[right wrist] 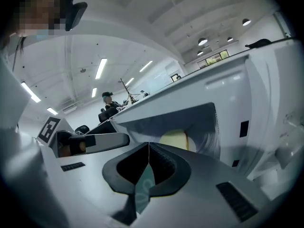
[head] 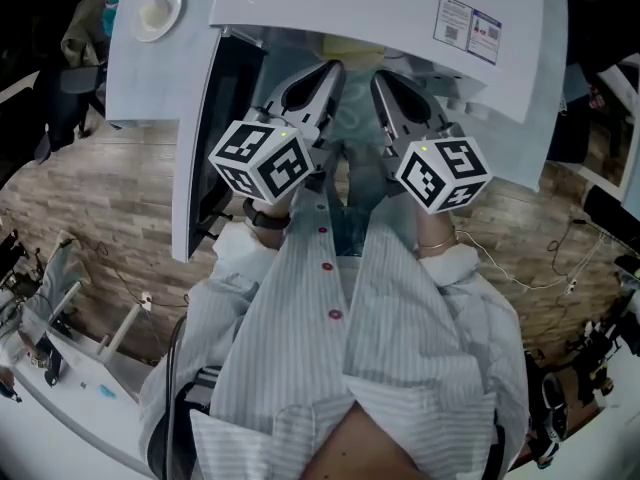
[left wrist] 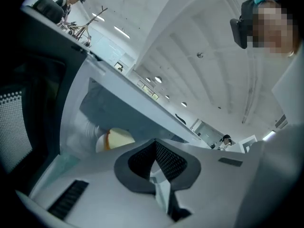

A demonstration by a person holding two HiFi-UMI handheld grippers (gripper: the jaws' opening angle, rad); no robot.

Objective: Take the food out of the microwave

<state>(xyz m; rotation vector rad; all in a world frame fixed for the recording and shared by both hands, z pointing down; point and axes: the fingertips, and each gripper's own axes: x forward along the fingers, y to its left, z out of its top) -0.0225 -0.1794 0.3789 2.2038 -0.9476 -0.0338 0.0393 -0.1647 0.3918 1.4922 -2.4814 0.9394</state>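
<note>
The white microwave (head: pixel 380 8) stands in front of me with its door (head: pixel 205 138) swung open to the left. Inside lies the food (head: pixel 352 48), a pale yellow round piece with an orange edge, also seen as the food (left wrist: pixel 116 139) and the food (right wrist: pixel 175 139) in the gripper views. My left gripper (head: pixel 330 71) and right gripper (head: pixel 385 80) are side by side at the cavity's mouth, pointing in at it. Both are shut with nothing between the jaws: left gripper (left wrist: pixel 155 141), right gripper (right wrist: pixel 148 144). Neither touches the food.
A white dish (head: pixel 157 10) with something cream-coloured sits on the white surface left of the microwave. The open door's dark window flanks my left gripper. Cables run over the wooden floor (head: pixel 90 198). People sit at desks far behind the microwave (right wrist: pixel 108 99).
</note>
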